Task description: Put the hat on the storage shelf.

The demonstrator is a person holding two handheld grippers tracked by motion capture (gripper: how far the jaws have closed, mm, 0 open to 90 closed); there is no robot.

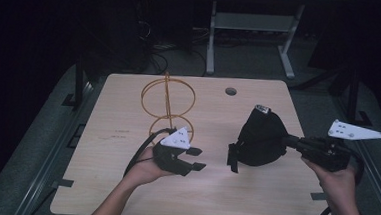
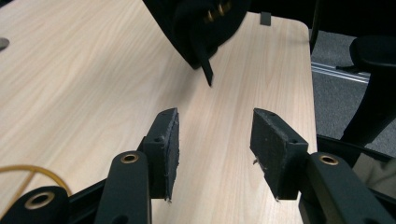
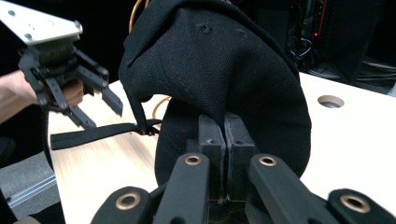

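Looking down on a pale wooden table [image 1: 123, 193], seen from the person's side. Nearest, at the left: left hand [image 1: 147, 170] gripping the left gripper [image 1: 196, 158], jaws spread wide and holding nothing, poised over bare wood, pads [image 2: 169, 144] facing each other across an open gap. At the right: right hand [image 1: 337, 179] gripping the right gripper [image 1: 291, 140], grey three-cornered plate [image 1: 355, 131] on top, jaws pinched tight on the edge of a black cap [image 1: 261, 137]. Cap lifted and held near the table's middle-right, crown up, its black strap [image 1: 232, 160] dangling toward the left gripper, apart from it. Farther back, left of centre: a yellow wire stand [image 1: 167, 106] made of rings, upright on the table. Beyond that, a round cable hole [image 1: 231, 91] near the far edge. Past the table: dark floor and a grey desk frame [image 1: 253, 36].
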